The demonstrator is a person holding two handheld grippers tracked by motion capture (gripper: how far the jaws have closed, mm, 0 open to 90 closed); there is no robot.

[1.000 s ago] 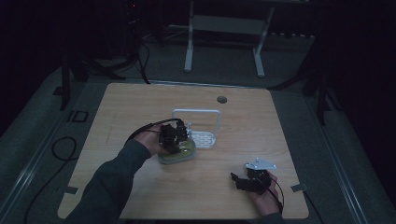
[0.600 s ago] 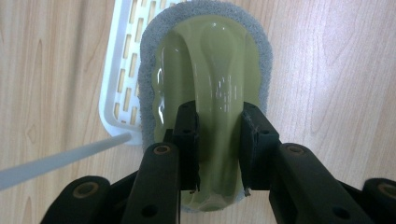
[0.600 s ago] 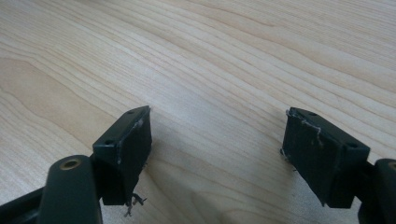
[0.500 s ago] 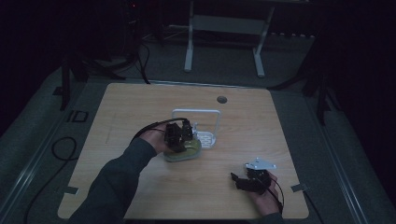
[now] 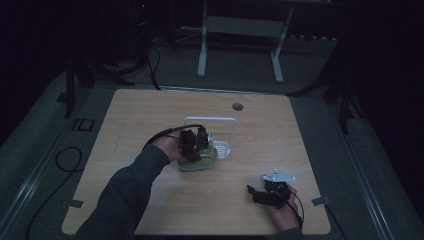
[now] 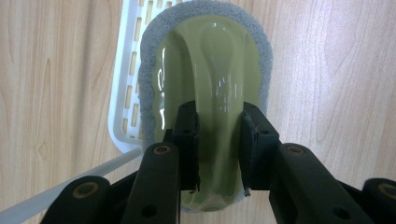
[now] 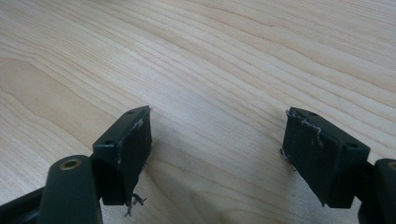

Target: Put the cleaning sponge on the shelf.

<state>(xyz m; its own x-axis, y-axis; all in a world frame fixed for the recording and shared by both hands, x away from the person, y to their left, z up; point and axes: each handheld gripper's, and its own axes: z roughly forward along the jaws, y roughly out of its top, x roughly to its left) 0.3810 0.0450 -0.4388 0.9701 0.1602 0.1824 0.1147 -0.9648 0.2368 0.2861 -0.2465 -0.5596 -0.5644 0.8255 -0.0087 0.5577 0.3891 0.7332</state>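
Observation:
My left gripper (image 5: 193, 143) is shut on a scrubber (image 5: 198, 163) near the middle of the wooden table (image 5: 140, 115). In the left gripper view the jaws of this gripper (image 6: 219, 111) clamp the scrubber's glossy olive-green handle (image 6: 212, 70) from both sides. A grey sponge pad (image 6: 149, 65) rims the handle underneath. The scrubber lies partly over the edge of a white slotted tray (image 6: 122, 93). My right gripper (image 5: 254, 194) rests near the table's front right, open. Its jaws (image 7: 217, 135) stand wide apart over bare wood with nothing between them.
A white wire handle (image 5: 210, 120) rises over the slotted tray (image 5: 223, 149) just behind the scrubber. A round cable hole (image 5: 237, 106) sits at the table's far edge. A white stand (image 5: 202, 50) is on the dark floor beyond.
My left hand with the scrubber has drifted slightly to the right, toward the white tray. The right gripper has not moved.

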